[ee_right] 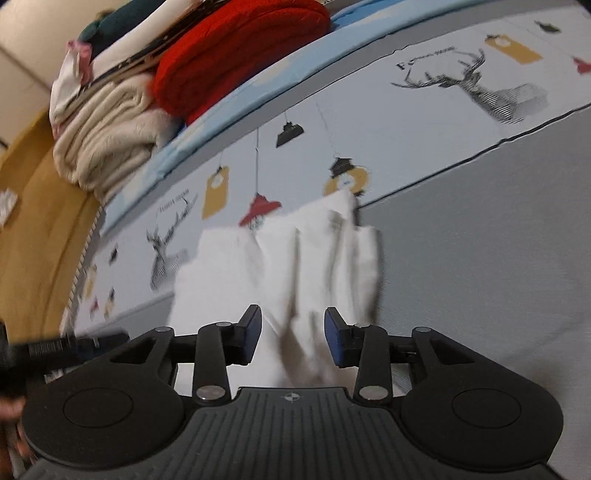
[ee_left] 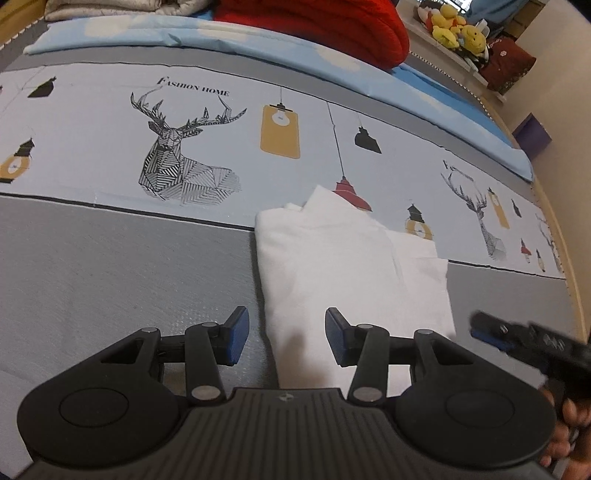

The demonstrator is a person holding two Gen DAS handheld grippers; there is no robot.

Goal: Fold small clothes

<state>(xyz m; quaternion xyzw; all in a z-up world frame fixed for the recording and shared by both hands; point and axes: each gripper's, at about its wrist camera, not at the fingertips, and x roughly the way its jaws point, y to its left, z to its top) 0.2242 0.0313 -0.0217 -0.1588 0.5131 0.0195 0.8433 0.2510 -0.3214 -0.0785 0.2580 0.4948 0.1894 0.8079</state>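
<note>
A small white garment (ee_left: 351, 266) lies folded on the grey printed bedspread (ee_left: 110, 266). In the left wrist view it sits just ahead and right of my left gripper (ee_left: 287, 338), which is open and empty, its right pad above the cloth's near left edge. My right gripper shows at the right edge of that view (ee_left: 491, 332). In the right wrist view the white garment (ee_right: 280, 266) is blurred and lies straight ahead of my right gripper (ee_right: 292, 339), which is open and empty over its near edge. My left gripper appears blurred at the far left (ee_right: 66, 347).
A light blue sheet (ee_left: 258, 40) lies across the back of the bed. A red knitted blanket (ee_left: 325, 26) and a cream blanket (ee_right: 107, 136) are stacked there. Yellow plush toys (ee_left: 458, 29) sit on a shelf at the far right. The bed's edge (ee_left: 565, 236) curves along the right.
</note>
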